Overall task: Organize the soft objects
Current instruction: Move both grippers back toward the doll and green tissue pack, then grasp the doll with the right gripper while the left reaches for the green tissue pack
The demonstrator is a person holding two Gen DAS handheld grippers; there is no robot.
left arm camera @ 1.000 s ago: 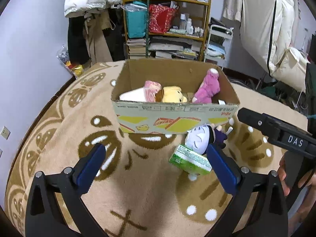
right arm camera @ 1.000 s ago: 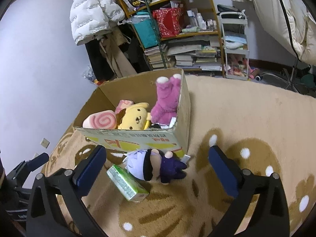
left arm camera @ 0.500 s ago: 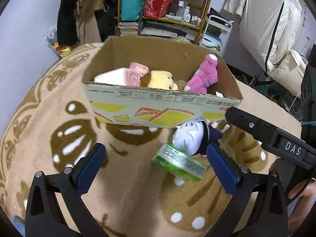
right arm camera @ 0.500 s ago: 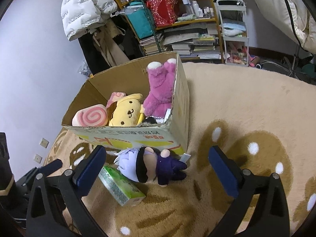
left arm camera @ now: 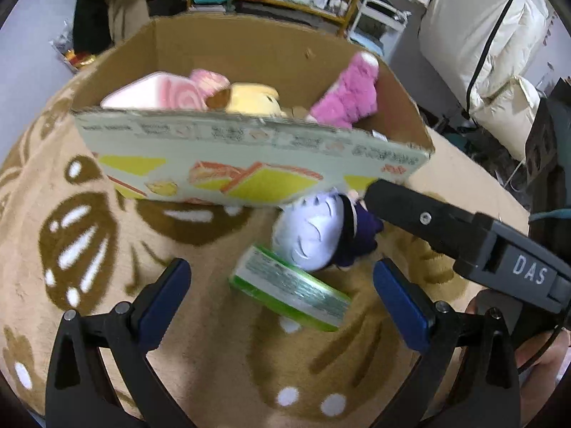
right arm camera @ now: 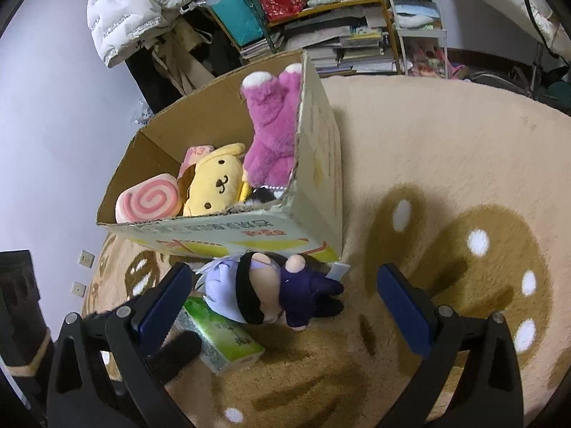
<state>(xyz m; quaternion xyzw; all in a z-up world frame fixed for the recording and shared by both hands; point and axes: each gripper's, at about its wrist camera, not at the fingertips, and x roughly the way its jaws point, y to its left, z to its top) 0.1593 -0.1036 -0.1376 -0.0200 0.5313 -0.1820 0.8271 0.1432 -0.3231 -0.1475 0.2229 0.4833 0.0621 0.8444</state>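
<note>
The right tongs (right arm camera: 280, 306) are spread wide and hold nothing. The doll (right arm camera: 264, 292) lies just ahead between their tips, on the rug (right arm camera: 446, 164), touching the box (right arm camera: 314, 164); its long axis runs across the gap. The left tongs (left arm camera: 282, 299), also spread, stand over the green pack (left arm camera: 291, 287).

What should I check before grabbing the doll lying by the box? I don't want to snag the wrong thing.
1. Right hand-held gripper open: ok.
2. Left hand-held gripper open, holding nothing: ok.
3. White-haired plush doll lies between the right fingers: ok.
4. Doll free of the green tissue pack: not ok, it rests against it.
5. Room left in the cardboard box: cannot tell.
</note>
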